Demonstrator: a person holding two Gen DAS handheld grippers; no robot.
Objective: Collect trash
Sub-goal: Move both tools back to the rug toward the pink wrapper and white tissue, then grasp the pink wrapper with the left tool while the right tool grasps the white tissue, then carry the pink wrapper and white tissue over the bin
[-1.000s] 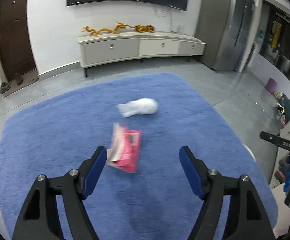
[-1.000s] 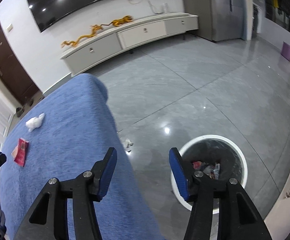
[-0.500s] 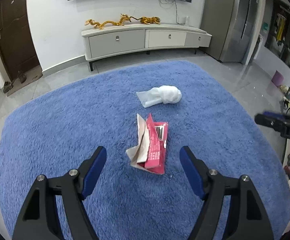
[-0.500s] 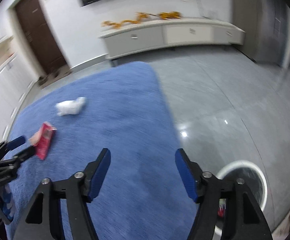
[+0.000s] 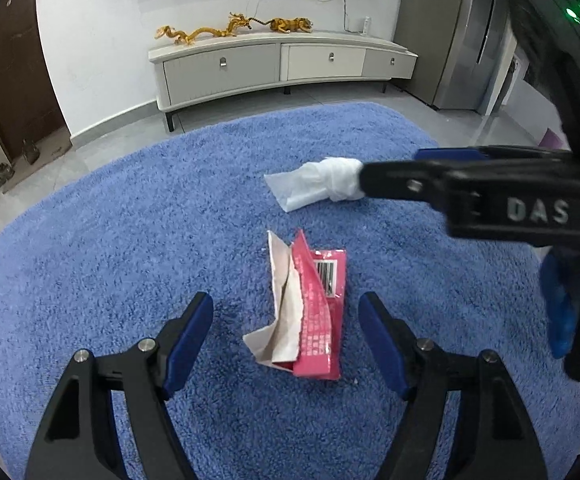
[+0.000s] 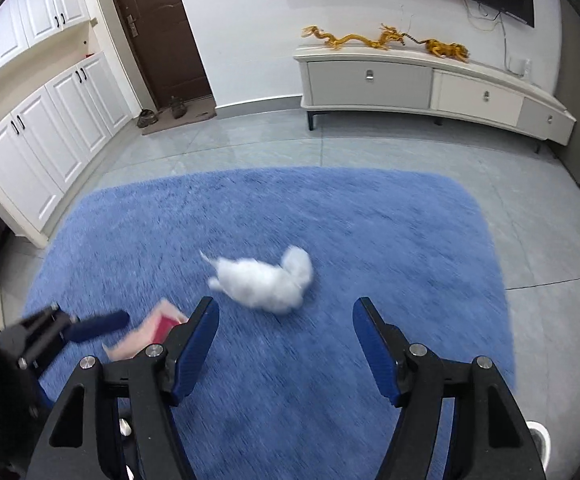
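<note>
A shaggy blue rug carries the trash: a torn pink foil wrapper nearer, a crumpled white tissue farther off. The left gripper straddles the wrapper with jaws wide and clear of it — the right gripper hangs near the tissue, jaws apart and empty.

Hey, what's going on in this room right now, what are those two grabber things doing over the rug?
A person is picking litter off a blue rug with a handheld gripper in each hand. The left gripper hangs open over a torn pink wrapper, which lies between its fingers, not yet gripped. The right gripper is also open and empty, lined up toward a crumpled white tissue just ahead of it. Both pieces lie on the rug.
</note>
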